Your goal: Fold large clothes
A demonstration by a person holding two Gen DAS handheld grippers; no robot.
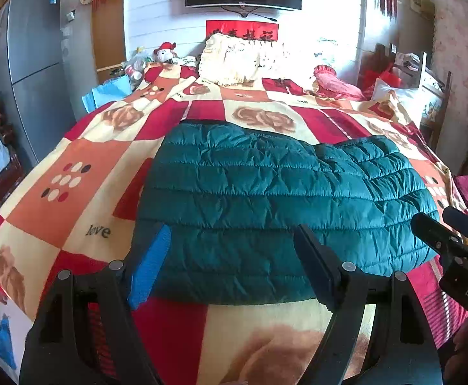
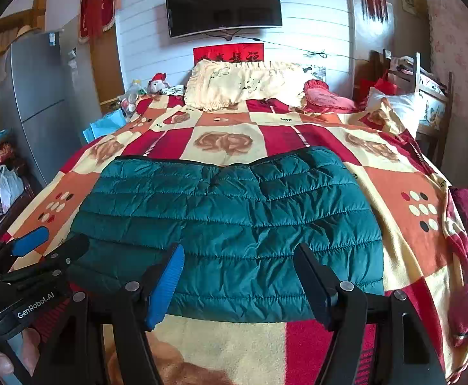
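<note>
Jacket [image 1: 266,199] (folded) on blanket [image 1: 83,192]

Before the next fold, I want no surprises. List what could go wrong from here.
1. The jacket is puffy and looks slick; a shallow pinch by the open left gripper or right gripper might slip off.
2. The blanket lies right beneath, so a deep grab could lift it too.
3. The grippers are close together and may collide.

Teal quilted jacket [image 1: 266,199], red, orange and cream checked rose-print blanket [image 1: 73,199]
</note>
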